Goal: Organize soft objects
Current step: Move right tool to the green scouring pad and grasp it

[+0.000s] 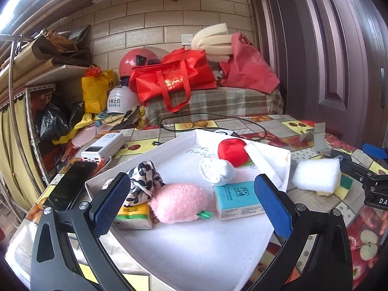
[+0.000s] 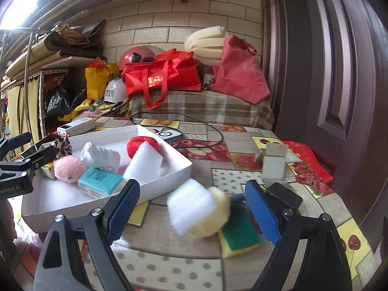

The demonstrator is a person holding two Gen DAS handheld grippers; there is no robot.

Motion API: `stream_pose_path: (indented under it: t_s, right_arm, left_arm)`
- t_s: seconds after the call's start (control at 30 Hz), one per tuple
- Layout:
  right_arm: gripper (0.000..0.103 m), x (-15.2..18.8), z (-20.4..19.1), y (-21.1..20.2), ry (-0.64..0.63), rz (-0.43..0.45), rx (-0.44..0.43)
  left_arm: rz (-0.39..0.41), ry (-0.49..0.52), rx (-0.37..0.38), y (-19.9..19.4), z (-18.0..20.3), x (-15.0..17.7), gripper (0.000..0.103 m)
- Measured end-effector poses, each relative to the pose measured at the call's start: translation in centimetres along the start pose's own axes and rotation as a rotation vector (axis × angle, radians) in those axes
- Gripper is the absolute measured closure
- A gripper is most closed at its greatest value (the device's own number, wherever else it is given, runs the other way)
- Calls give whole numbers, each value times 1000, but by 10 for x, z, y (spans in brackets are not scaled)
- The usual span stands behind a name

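Right gripper [image 2: 194,208] has its fingers spread w/ nothing pinched; white foam block [image 2: 191,207], yellow plush lump [image 2: 213,218] and green-and-yellow scrub sponge [image 2: 238,235] sit between them, so closing now could catch two things at once or shove the block against the white shallow cardboard tray [image 2: 169,179] just past the left-side finger. Left gripper [image 1: 191,203] is also spread and empty, w/ pink fluffy plush [image 1: 179,202] and teal tissue pack [image 1: 236,200] between its fingers inside the tray. Tabletop [image 2: 218,169] wears a slick fruit-print cloth, so foam may slide; beyond the fingers, cluttered brick-walled room w/ red bags and a dark door.
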State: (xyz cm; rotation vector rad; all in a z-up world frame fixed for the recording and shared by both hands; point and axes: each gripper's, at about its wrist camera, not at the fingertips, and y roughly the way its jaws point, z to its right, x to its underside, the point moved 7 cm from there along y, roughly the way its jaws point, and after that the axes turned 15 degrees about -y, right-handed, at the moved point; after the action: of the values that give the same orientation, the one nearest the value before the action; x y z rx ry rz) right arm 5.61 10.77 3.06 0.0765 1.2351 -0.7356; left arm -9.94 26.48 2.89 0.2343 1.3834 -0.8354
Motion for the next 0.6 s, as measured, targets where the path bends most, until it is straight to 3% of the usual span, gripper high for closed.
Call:
stream_pose_path:
  t_s: [0.27,0.37,0.47,0.6]
  right_arm:
    - [14,56,66,6,103,-213,-11]
    - [14,58,74,2,165,-178,-45]
    - [14,36,71,-3,126,-64,-15]
    - [14,15,68,41,180,-103,-44]
  left_arm:
    - [-44,46,90,-9,34,12,0]
    - [-44,70,116,-13,47,16,0]
    - [-44,87,121,-15,53,19,0]
    - [-44,47,123,-15,45,17,0]
